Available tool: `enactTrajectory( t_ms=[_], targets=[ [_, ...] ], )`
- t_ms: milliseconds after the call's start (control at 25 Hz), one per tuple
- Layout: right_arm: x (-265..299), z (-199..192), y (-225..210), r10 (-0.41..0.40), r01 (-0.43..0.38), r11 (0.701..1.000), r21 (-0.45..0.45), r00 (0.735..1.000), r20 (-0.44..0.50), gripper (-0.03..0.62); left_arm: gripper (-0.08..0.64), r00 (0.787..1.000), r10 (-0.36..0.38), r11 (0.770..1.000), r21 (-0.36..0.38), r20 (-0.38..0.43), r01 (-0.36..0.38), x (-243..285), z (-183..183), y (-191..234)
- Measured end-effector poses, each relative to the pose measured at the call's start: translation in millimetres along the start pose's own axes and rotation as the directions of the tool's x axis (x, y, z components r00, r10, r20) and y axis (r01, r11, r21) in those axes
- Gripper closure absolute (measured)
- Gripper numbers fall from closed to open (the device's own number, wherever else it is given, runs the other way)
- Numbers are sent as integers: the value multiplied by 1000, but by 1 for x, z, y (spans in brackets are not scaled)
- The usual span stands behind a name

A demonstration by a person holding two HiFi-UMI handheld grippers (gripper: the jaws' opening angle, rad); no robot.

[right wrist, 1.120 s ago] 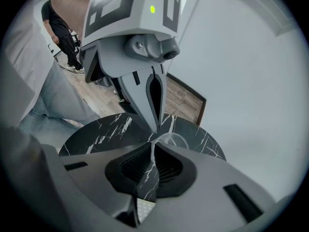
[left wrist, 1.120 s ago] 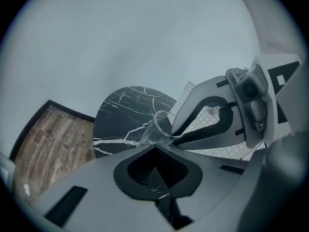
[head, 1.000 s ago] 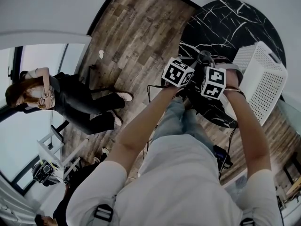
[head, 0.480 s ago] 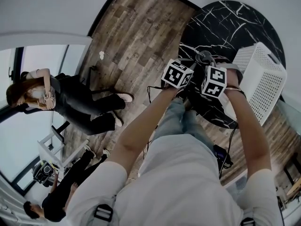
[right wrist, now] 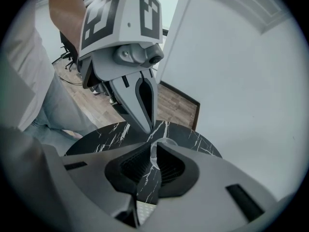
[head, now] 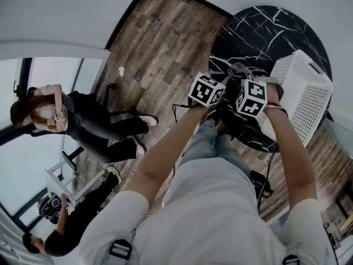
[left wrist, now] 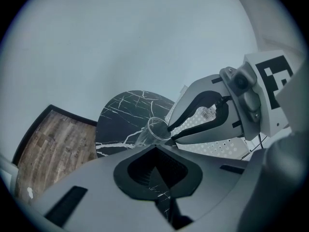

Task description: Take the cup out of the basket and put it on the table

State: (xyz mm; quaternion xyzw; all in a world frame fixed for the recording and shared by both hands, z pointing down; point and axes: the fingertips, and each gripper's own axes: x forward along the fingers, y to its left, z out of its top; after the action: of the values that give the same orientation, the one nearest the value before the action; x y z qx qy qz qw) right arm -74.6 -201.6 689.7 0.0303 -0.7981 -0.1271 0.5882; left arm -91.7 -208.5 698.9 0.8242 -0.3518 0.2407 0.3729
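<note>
Hardly anything's moved tbh: right gripper [left wrist: 170, 129] pinches the cup [left wrist: 155, 129] by its rim over the near edge of the surface [head: 265, 32], clear of the basket [head: 306, 93], probably to lower it straight. The left gripper [right wrist: 148, 125] has fingers together, empty.

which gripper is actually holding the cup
The right gripper: its jaws pinch the rim of the clear cup. The left gripper has its jaws together, nothing between.
</note>
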Motion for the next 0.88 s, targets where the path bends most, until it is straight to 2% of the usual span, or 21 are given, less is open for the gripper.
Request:
enactTrajectory(
  t_ms=[200, 400, 680, 880],
  targets=[
    [-27, 8, -7, -48, 43, 996, 74, 996, 73, 563, 555, 999, -1, 1000, 6, 32, 1, -15, 10, -13],
    [-70, 20, -16, -131, 98, 977, 188, 977, 168, 565, 555, 994, -8, 1000, 9, 106, 7, -44, 28, -31],
    [-134, 30, -11, -226, 102, 925, 367, 923, 313, 584, 555, 972, -75, 995, 79, 225, 59, -82, 71, -85],
    [-182, 27, -8, -348, 173, 879, 443, 870, 350, 584, 555, 942, -157, 985, 121, 297, 126, -108, 97, -129]
  ],
)
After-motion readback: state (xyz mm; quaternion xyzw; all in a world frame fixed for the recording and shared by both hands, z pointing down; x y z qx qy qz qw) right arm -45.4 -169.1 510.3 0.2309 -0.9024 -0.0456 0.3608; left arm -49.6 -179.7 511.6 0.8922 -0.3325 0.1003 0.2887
